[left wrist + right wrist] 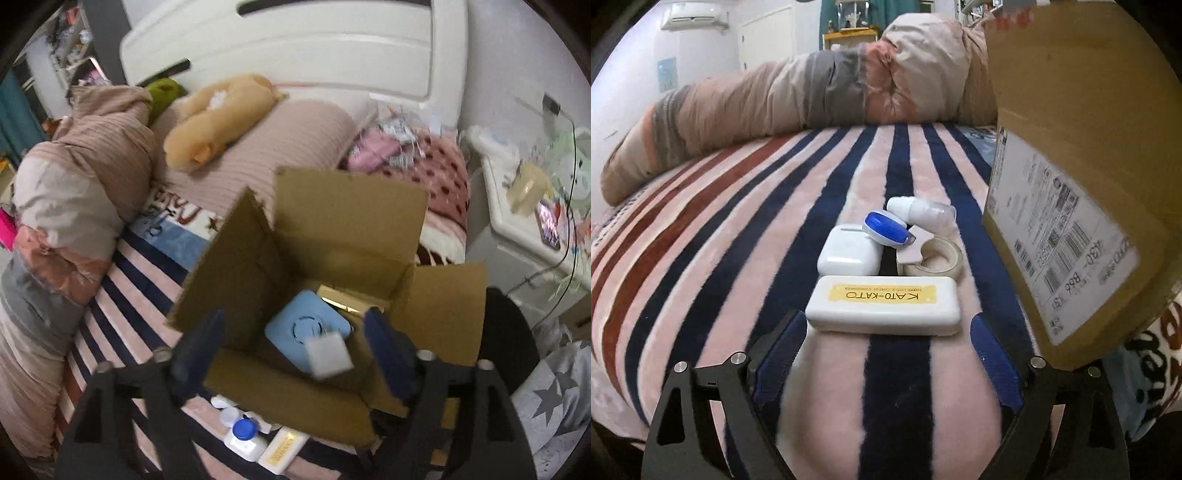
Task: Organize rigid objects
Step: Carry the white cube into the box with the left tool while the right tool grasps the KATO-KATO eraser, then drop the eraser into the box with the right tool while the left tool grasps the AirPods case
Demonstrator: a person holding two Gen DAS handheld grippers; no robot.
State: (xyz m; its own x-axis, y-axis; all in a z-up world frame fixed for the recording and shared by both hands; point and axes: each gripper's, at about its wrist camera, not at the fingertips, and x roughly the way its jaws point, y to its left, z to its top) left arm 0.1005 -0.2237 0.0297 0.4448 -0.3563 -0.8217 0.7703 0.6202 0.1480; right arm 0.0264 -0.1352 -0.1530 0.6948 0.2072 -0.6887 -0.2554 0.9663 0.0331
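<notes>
- The bed [746,229] under its striped blanket is my work surface; a rolled duvet [798,88] lies along its far edge at twelve o'clock in the right wrist view, well clear of the work.
- The cardboard box [351,229] stands open on the blanket with its flaps spread, I judge so that things can be dropped straight in. In the right wrist view its labelled wall fills three o'clock.
- Inside it I see a blue square case [295,325] and a gold box [347,299] at its one o'clock, both already stowed.
- My left gripper [295,354] hangs over the box mouth, jaws spread. A small white block [328,354] shows blurred between them, touching neither pad; I take it as released into the box.
- My right gripper [890,354] points at the remaining pile, jaws wide and empty.
- The white KATO-KATO case [882,304] lies nearest, crosswise between the pads, likely my next pick.
- Behind it at eleven o'clock sits a white rounded case [846,254]; a tape roll [938,262] at one o'clock.
- A blue-capped bottle [886,229] and a small white bottle [916,210] lie farthest.
</notes>
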